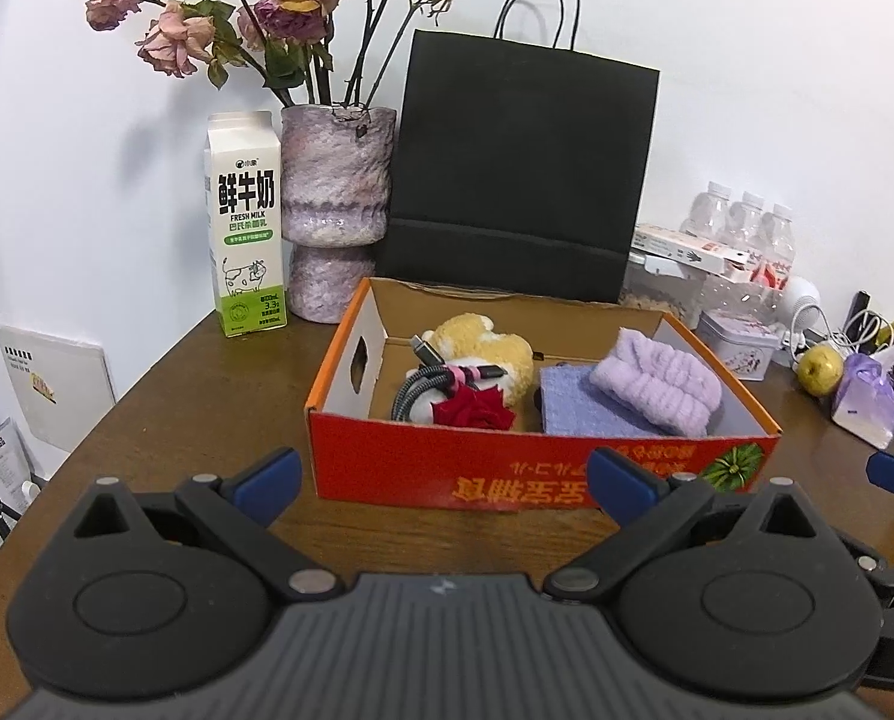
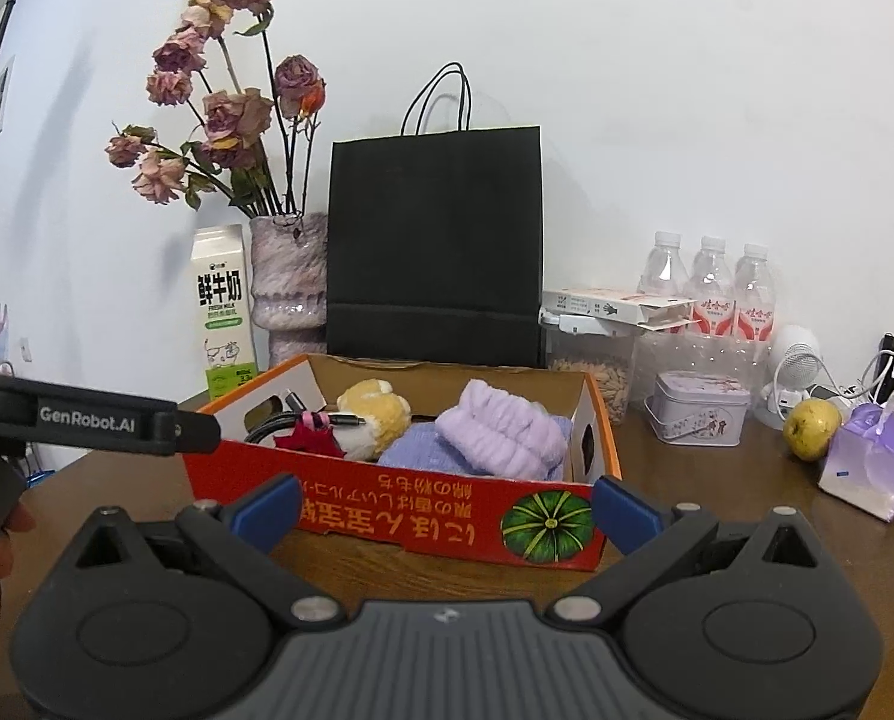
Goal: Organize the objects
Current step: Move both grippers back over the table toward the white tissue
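**Both grippers empty, box packed — pick the next target carefully**

Left gripper (image 1: 444, 483): jaws spread wide, nothing between them. Right gripper (image 2: 444, 507): same, spread and empty. Both hover low over the wooden table (image 1: 165, 396), just short of the red cardboard box (image 1: 507, 468), which sits straight ahead of each.

Inside the box, seen from the left gripper: coiled cable (image 1: 426, 387) and red rose (image 1: 474, 411) ahead-left, yellow plush toy (image 1: 483, 342) behind them, purple cloth (image 1: 579, 408) with the lilac headband (image 1: 657, 387) on top, ahead-right.

My read: the box looks mostly filled, so the step is either fetching a loose item or finishing off. Candidates lie far right of the right gripper: tin (image 2: 702, 408), pear (image 2: 813, 427), purple bag (image 2: 870, 468).

Tips:
- Use the right gripper for those; they're on its side.
- The pear is round and could roll; close across its widest part.
- Come in over the near box wall, not through it; light cardboard will likely slide if bumped.
- Free floor looks scarce; drop onto the soft stuff.
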`<act>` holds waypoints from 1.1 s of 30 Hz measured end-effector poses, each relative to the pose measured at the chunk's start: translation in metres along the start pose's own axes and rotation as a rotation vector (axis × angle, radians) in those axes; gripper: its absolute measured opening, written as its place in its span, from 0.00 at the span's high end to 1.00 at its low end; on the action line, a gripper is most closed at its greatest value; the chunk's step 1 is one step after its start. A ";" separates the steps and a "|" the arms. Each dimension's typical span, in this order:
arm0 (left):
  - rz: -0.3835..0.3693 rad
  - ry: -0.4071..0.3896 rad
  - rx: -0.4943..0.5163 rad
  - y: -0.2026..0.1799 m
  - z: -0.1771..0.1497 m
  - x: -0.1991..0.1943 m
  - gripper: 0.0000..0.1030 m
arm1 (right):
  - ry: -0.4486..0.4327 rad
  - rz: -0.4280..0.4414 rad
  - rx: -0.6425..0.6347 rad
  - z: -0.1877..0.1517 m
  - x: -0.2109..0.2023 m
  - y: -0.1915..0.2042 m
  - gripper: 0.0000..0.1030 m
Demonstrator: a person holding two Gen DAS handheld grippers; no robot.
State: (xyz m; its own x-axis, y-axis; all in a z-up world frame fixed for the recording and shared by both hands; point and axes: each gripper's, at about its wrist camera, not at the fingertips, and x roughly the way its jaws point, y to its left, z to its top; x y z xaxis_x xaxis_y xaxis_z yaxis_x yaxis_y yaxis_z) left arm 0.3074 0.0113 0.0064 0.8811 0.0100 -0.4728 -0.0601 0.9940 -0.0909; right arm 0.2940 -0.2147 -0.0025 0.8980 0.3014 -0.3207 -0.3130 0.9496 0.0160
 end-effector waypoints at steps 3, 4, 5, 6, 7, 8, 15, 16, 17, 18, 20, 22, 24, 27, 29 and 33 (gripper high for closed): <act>-0.008 0.008 -0.004 0.000 -0.008 -0.007 0.00 | -0.003 0.005 -0.002 -0.004 -0.010 0.001 0.00; -0.011 0.015 -0.005 -0.001 -0.010 -0.009 0.00 | -0.003 0.006 -0.005 -0.005 -0.012 0.002 0.00; -0.014 0.020 -0.004 -0.002 -0.013 -0.011 0.00 | -0.001 0.008 -0.009 -0.007 -0.015 0.003 0.00; -0.017 0.025 0.000 -0.004 -0.016 -0.013 0.00 | 0.000 0.010 -0.012 -0.009 -0.018 0.004 0.00; -0.017 0.026 0.004 -0.005 -0.018 -0.015 0.00 | 0.002 0.012 -0.015 -0.011 -0.021 0.004 0.00; -0.018 0.027 0.007 -0.006 -0.020 -0.018 0.00 | 0.003 0.014 -0.017 -0.013 -0.024 0.005 0.00; -0.031 0.034 0.012 -0.012 -0.033 -0.038 0.00 | 0.010 0.022 -0.017 -0.024 -0.044 0.004 0.00; -0.031 0.037 0.013 -0.013 -0.035 -0.040 0.00 | 0.011 0.024 -0.019 -0.025 -0.047 0.004 0.00; -0.031 0.040 0.014 -0.014 -0.036 -0.042 0.00 | 0.011 0.026 -0.020 -0.026 -0.050 0.004 0.00; -0.031 0.044 0.013 -0.014 -0.038 -0.044 0.00 | 0.012 0.028 -0.022 -0.028 -0.053 0.004 0.00; -0.030 0.050 0.008 -0.013 -0.042 -0.048 0.00 | 0.018 0.031 -0.025 -0.031 -0.058 0.004 0.00; -0.030 0.056 0.003 -0.013 -0.045 -0.052 0.00 | 0.026 0.033 -0.027 -0.036 -0.062 0.004 0.00; -0.028 0.062 0.000 -0.012 -0.049 -0.055 0.00 | 0.036 0.032 -0.030 -0.040 -0.066 0.003 0.00; -0.024 0.073 0.001 -0.012 -0.055 -0.060 0.00 | 0.044 0.034 -0.037 -0.045 -0.071 0.003 0.00; -0.023 0.082 0.002 -0.012 -0.060 -0.063 0.00 | 0.051 0.038 -0.043 -0.048 -0.075 0.003 0.00; -0.016 0.095 0.003 -0.011 -0.067 -0.069 0.00 | 0.074 0.055 -0.050 -0.056 -0.079 0.003 0.00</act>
State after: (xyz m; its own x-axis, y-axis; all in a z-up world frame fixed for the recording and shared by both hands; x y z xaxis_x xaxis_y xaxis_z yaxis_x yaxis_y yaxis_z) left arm 0.2157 -0.0072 -0.0181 0.8335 -0.0164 -0.5522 -0.0447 0.9943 -0.0970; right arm 0.2047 -0.2403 -0.0297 0.8542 0.3444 -0.3896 -0.3783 0.9256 -0.0112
